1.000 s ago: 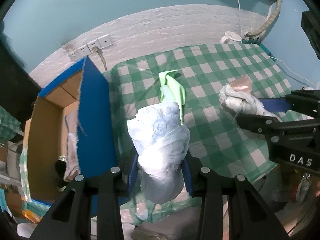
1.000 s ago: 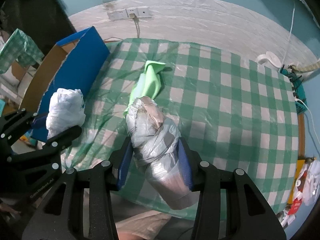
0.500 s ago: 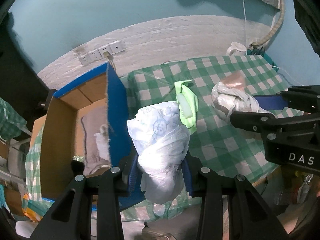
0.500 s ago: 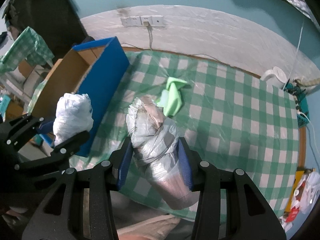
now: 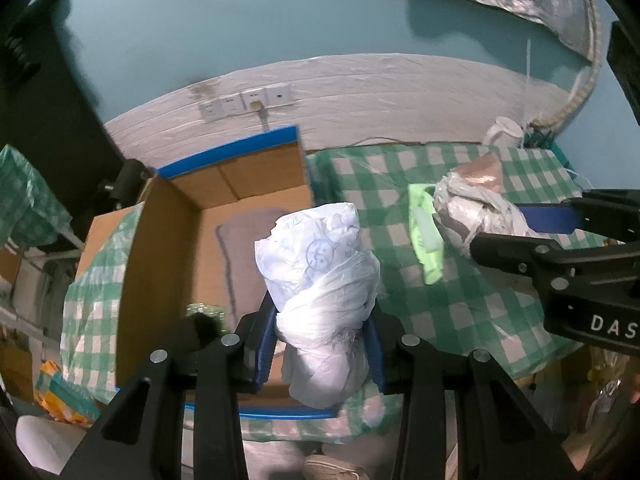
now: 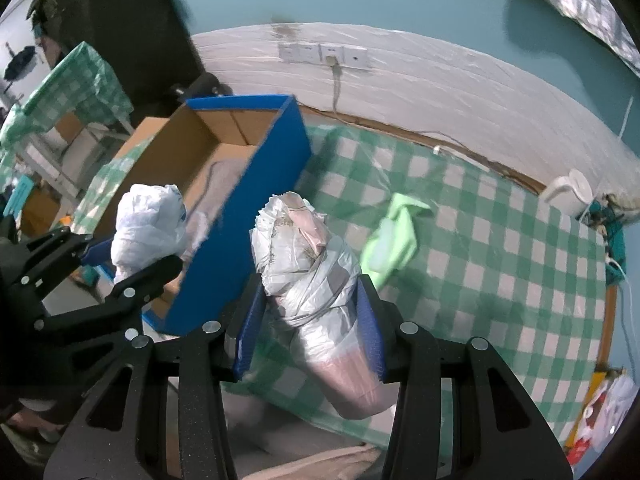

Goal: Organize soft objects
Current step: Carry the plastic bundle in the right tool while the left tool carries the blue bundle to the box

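Note:
My left gripper [image 5: 322, 344] is shut on a white plastic-wrapped bundle [image 5: 320, 276] and holds it over the near right corner of an open blue cardboard box [image 5: 168, 240]. The bundle also shows in the right wrist view [image 6: 148, 228]. My right gripper [image 6: 310, 336] is shut on a grey-and-pink wrapped bundle [image 6: 308, 264], held above the green checked table [image 6: 500, 264] just right of the box [image 6: 240, 248]. A green cloth [image 6: 394, 236] lies on the table beyond it.
A grey soft item [image 5: 240, 248] lies in the box bottom. A white kettle [image 6: 570, 192] stands at the table's far right corner. Wall sockets [image 6: 324, 54] with a cable sit behind. Clutter and another checked table [image 6: 68, 88] stand to the left.
Both grippers have swung left with their bundles. The left bundle has gone from over the table to over the box. The box's inside has come into view.

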The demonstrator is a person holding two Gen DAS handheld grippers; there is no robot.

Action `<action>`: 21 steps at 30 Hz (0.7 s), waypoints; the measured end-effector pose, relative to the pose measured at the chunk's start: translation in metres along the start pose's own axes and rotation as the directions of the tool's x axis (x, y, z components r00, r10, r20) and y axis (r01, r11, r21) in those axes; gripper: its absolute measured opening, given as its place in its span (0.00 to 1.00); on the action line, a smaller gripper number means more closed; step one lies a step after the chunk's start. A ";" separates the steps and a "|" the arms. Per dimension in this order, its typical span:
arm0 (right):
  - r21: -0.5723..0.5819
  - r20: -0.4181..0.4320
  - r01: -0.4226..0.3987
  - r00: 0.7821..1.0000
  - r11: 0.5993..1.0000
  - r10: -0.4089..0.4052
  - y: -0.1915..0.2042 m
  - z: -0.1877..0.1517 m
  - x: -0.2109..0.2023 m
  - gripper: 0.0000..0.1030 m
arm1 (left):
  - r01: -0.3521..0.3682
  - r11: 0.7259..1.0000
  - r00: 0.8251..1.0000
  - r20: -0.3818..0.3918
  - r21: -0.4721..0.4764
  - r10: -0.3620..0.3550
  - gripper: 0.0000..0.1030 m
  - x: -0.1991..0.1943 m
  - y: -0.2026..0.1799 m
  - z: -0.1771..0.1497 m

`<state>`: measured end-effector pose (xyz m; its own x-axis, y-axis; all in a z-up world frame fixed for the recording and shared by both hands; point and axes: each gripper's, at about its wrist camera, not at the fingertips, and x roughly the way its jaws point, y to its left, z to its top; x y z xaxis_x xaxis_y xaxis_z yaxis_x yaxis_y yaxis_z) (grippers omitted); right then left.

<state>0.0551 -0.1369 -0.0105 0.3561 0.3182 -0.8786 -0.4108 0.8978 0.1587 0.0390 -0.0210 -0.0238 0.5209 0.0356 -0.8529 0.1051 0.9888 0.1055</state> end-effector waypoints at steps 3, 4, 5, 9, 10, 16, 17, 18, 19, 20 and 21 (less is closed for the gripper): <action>-0.029 0.001 -0.008 1.000 1.000 0.008 0.017 0.009 0.003 0.43 | -0.011 1.000 1.000 0.002 -0.029 0.011 0.38 0.000 0.016 0.001; -0.036 0.000 -0.009 1.000 0.999 0.009 0.021 0.011 0.004 0.43 | -0.014 0.999 1.000 0.001 -0.036 0.014 0.38 0.000 0.020 0.000; -0.045 -0.003 -0.012 1.000 0.999 0.012 0.026 0.013 0.006 0.43 | -0.016 0.999 1.000 0.000 -0.044 0.016 0.38 0.001 0.025 0.000; -0.067 -0.014 -0.026 1.000 0.997 0.026 0.043 0.023 0.015 0.43 | -0.031 0.996 1.000 -0.005 -0.078 0.031 0.38 0.002 0.043 -0.002; -0.074 -0.016 -0.030 0.999 0.997 0.029 0.048 0.025 0.017 0.43 | -0.034 0.996 0.999 -0.006 -0.084 0.034 0.38 0.003 0.047 -0.003; -0.115 -0.037 -0.042 0.999 0.993 0.037 0.072 0.035 0.032 0.43 | -0.050 0.991 0.999 -0.027 -0.128 0.047 0.38 0.012 0.073 -0.013; -0.119 -0.044 -0.046 0.998 0.992 0.041 0.077 0.037 0.036 0.43 | -0.051 0.990 0.998 -0.030 -0.132 0.047 0.38 0.013 0.076 -0.014; -0.121 -0.047 -0.048 0.998 0.992 0.042 0.079 0.038 0.038 0.43 | -0.052 0.989 0.998 -0.034 -0.140 0.048 0.38 0.014 0.080 -0.015; -0.123 -0.051 -0.050 0.998 0.991 0.044 0.082 0.040 0.040 0.43 | -0.052 0.988 0.998 -0.037 -0.148 0.047 0.38 0.016 0.085 -0.016; -0.126 -0.055 -0.052 0.997 0.991 0.045 0.086 0.041 0.043 0.43 | -0.053 0.987 0.998 -0.040 -0.154 0.047 0.38 0.017 0.089 -0.017; -0.129 -0.058 -0.054 0.997 0.990 0.047 0.089 0.043 0.045 0.43 | -0.054 0.986 0.998 -0.043 -0.159 0.048 0.38 0.018 0.092 -0.018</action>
<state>0.0703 -0.0298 -0.0166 0.2869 0.3416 -0.8950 -0.5339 0.8327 0.1467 0.0432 0.0728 -0.0389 0.4882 0.0888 -0.8682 -0.0590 0.9959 0.0687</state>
